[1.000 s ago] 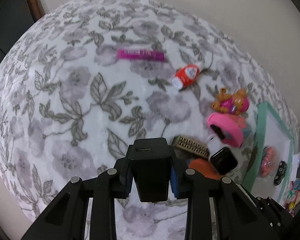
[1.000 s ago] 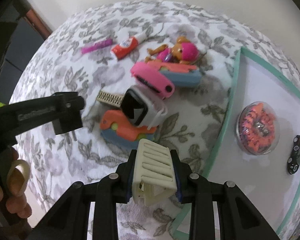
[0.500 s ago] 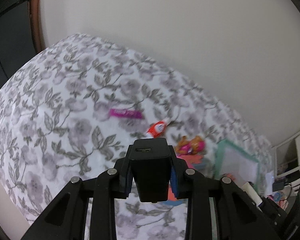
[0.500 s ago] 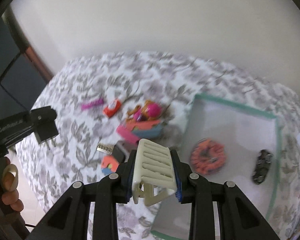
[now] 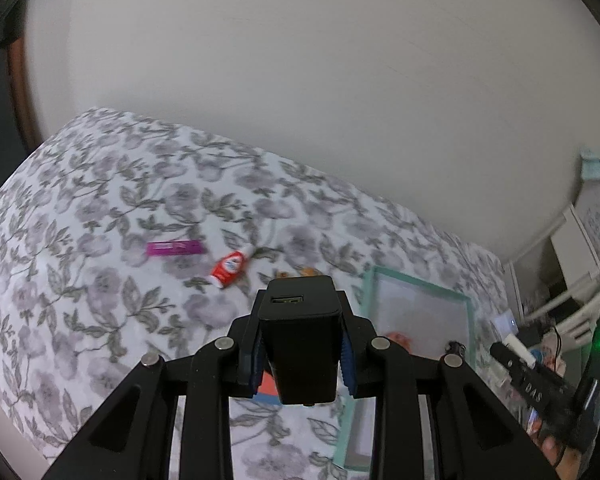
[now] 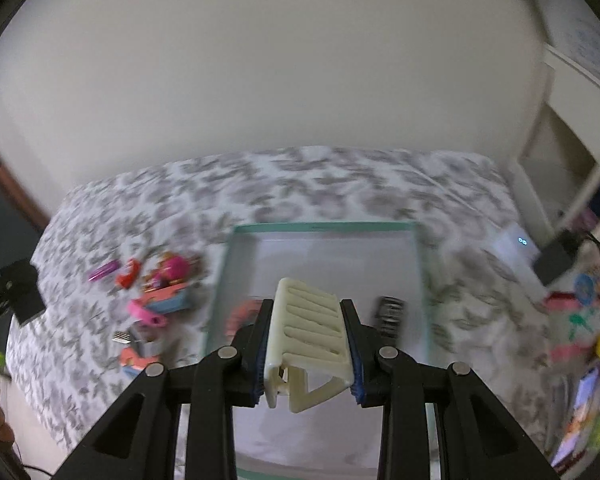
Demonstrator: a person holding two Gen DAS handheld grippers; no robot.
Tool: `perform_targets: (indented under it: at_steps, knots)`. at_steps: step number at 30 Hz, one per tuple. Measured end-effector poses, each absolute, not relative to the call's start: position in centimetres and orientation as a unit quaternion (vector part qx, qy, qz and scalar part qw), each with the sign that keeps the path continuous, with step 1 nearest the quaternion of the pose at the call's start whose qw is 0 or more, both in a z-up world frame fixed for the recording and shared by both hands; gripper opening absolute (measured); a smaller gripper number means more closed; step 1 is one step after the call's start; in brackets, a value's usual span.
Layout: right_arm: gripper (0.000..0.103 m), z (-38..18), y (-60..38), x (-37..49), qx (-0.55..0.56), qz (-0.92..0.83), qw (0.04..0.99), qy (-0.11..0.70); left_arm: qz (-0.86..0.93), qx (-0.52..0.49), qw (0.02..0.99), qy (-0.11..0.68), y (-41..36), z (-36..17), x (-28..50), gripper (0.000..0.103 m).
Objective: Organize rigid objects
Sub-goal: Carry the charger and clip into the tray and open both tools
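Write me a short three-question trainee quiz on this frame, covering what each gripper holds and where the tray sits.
1. True or false: the left gripper is shut on a black charger block.
2. What does the right gripper hold? A) a cream slatted clip B) a red glue bottle C) nothing
3. Fill in: in the right wrist view, the toy pile lies on the bedspread to the ____ of the teal-rimmed tray.

Key: 1 true; 2 A; 3 left.
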State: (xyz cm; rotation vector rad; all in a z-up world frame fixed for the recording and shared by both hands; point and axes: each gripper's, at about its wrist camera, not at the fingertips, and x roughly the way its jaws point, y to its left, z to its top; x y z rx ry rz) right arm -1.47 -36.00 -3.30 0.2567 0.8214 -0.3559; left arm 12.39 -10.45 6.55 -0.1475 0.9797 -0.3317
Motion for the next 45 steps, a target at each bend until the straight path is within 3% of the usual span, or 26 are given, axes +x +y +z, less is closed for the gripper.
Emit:
perform_targets:
  at_steps: [9, 20, 45]
  knots:
    - [0.033, -5.0, -40.2, -3.5, 0.137, -0.234, 0.869, 0.414, -0.216, -0.002, 0.850, 0.481, -17.4, 5.4, 10.0, 0.031]
    - [0.033, -11.4, -40.5, -1.5, 0.128, -0.211, 0.826, 0.506, -0.254, 0.118, 0.790, 0.545, -25.5, -2.1, 6.9, 0.031]
    - [0.034, -16.4, -40.1, -1.0, 0.119, -0.202, 0.795, 0.560, -0.232, 0.202, 0.754, 0.580, -28.0, -9.7, 4.9, 0.031]
